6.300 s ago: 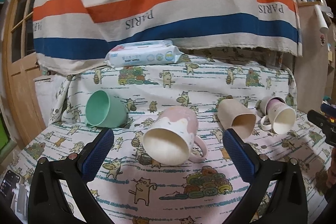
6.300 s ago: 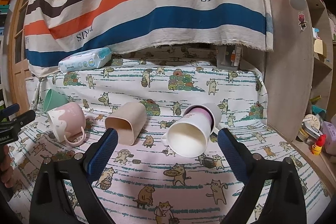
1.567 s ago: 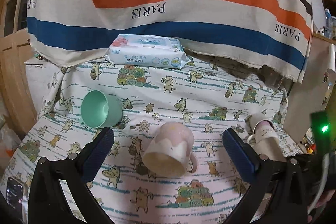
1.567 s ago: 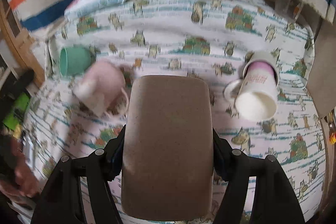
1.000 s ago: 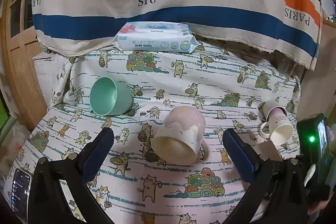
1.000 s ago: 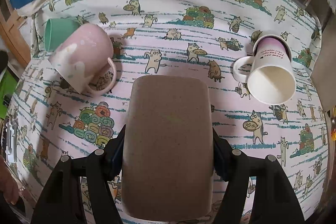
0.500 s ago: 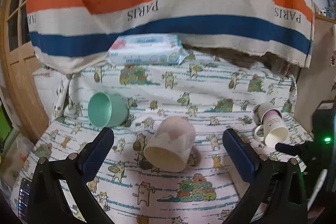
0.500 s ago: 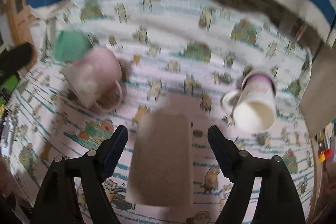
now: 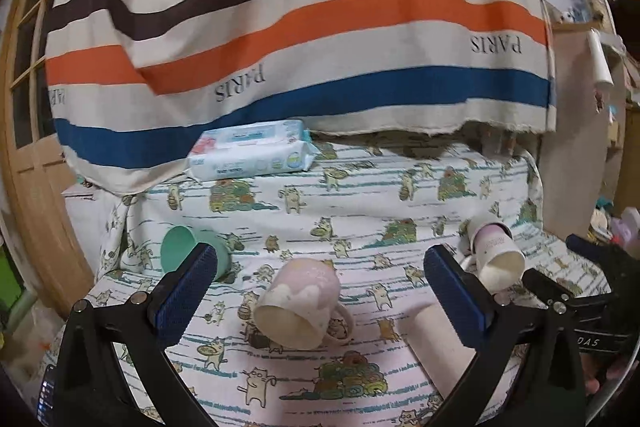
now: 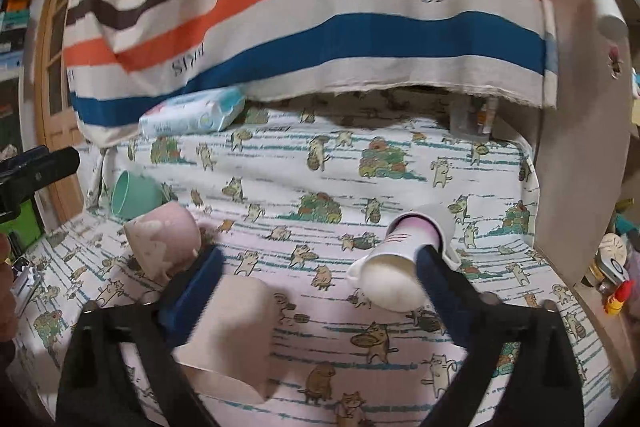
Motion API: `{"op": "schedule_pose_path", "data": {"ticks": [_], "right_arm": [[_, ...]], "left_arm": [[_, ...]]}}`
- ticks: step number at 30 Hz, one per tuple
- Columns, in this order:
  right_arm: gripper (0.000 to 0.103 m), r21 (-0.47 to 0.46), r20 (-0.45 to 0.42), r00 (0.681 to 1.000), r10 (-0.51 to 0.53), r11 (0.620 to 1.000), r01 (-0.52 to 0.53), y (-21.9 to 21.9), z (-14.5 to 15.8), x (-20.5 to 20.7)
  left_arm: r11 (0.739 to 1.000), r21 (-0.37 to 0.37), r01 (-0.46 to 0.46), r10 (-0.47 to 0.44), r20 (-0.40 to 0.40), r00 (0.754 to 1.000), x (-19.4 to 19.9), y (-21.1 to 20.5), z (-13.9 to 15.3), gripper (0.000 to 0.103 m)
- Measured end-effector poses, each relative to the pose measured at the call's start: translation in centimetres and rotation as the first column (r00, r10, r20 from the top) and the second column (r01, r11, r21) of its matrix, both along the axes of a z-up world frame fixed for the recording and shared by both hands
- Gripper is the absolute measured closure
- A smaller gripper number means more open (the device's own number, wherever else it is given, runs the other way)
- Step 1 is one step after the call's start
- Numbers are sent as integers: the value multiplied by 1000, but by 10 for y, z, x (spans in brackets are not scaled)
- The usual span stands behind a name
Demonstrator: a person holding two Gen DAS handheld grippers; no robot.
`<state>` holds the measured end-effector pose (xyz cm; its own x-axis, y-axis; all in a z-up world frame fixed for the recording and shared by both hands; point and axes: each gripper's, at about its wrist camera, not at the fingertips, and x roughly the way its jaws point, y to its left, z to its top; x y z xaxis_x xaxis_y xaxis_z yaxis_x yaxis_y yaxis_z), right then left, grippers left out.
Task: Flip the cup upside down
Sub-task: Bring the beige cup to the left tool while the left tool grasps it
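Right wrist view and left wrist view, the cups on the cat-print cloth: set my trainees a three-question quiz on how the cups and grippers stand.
1. True or false: the right gripper is shut on the beige cup.
2. Which cup lies nearest the wipes pack? A) green cup B) pink mug C) white mug
3. Fill in: the beige cup stands ____ on the cloth.

Key: 1 false, it is open; 2 A; 3 upside down, closed base on top.
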<state>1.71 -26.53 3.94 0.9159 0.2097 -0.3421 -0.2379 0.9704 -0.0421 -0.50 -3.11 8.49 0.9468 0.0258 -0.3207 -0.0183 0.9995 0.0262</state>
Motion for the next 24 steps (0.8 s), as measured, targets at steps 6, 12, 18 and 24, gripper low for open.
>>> {"op": "schedule_pose_path", "data": {"ticks": [6, 12, 18, 24], "right_arm": [[0, -11, 111, 994, -1, 1000, 2, -14, -10, -17], [0, -20, 134, 990, -52, 998, 56, -29, -19, -18], [0, 33, 70, 989, -129, 991, 127, -52, -24, -3], [0, 47, 38, 978, -203, 978, 201, -63, -26, 4]], "left_arm": [[1000, -8, -3, 3, -37, 999, 6, -12, -3, 0], [999, -34, -8, 5, -103, 995, 17, -22, -10, 0], [1000, -20, 8, -12, -207, 978, 35, -43, -21, 0], [995, -91, 46, -81, -432, 898, 74, -70, -44, 0]]}}
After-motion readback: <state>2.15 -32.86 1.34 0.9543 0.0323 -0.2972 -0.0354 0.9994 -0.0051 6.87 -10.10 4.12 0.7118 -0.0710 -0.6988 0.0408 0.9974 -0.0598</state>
